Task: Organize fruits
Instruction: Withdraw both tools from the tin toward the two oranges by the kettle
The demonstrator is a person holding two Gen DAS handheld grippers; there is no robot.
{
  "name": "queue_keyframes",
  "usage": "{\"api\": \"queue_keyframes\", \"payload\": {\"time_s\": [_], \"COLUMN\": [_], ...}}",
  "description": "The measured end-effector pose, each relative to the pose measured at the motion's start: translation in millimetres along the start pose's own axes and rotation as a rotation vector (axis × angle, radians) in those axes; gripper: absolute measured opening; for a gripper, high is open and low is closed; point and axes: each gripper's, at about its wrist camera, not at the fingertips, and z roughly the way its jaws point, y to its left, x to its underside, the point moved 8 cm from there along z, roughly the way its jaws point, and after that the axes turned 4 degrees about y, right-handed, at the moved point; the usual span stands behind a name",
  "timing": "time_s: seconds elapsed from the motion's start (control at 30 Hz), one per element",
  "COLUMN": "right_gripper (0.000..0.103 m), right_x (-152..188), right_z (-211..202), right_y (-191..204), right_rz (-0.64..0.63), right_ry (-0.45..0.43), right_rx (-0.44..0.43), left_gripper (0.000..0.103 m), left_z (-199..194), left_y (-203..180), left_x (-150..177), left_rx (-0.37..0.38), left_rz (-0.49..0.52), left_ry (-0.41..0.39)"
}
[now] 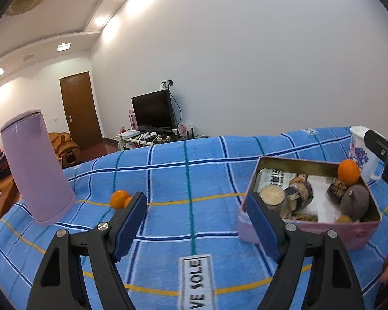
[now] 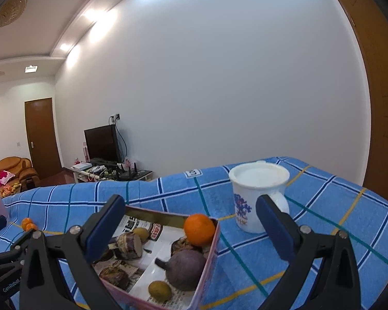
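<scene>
Oranges [image 1: 120, 199], perhaps two, round, glossy.

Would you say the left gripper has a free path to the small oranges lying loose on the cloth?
Probably yes: the left gripper is open and empty, and only bare cloth lies before the small oranges; the purple jug stands aside.

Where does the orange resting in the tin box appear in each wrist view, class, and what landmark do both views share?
Left wrist view: the orange sits at the right, in the far right corner of the tin box.
Right wrist view: the orange sits just below centre, against the box's right wall.
Shared landmark: the white mug stands beyond the box in both.
</scene>
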Motion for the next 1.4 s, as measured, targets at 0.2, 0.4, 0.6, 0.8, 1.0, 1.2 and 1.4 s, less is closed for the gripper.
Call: {"api": "queue_keyframes", "payload": {"time_s": [0.2, 0.4, 0.6, 0.8, 1.0, 1.2, 1.4], "right_gripper": [0.103, 0.103, 0.103, 0.103, 0.103, 0.103, 0.103], "right_x": [8.4, 14.6, 21.9, 27.9, 32.1, 38.5, 44.8], "right_z": [-4.2, -10.1, -12.8, -12.5, -9.5, -4.0, 9.8], "right_y": [5.5, 26.9, 58.1, 96.5, 136.7, 172.5, 213.1], "right_rz": [0.005, -0.02, -0.022, -0.035, -0.078, -0.118, -0.157], "right_ry": [0.029, 0.048, 0.075, 0.089, 0.096, 0.112, 0.155], "right_rx": [0.023, 0.032, 0.0, -0.043, -0.088, -0.13, -0.188], "left_gripper": [0.08, 0.08, 0.08, 0.08, 0.08, 0.08, 0.08], "left_z": [0.5, 2.1, 8.3, 18.8, 29.9, 44.9, 61.0], "left_y": [17.6, 38.0, 62.7, 92.4, 124.4, 169.8, 215.7], "left_x": [4.1, 7.0, 7.2, 7.9, 10.5, 20.8, 36.0], "left_rx": [-0.01, -0.025, -0.041, -0.054, -0.062, -0.087, -0.192], "left_rz": [0.027, 0.032, 0.02, -0.014, -0.066, -0.187, -0.276], "left_ry": [0.008, 0.009, 0.016, 0.029, 0.05, 0.116, 0.212]}}
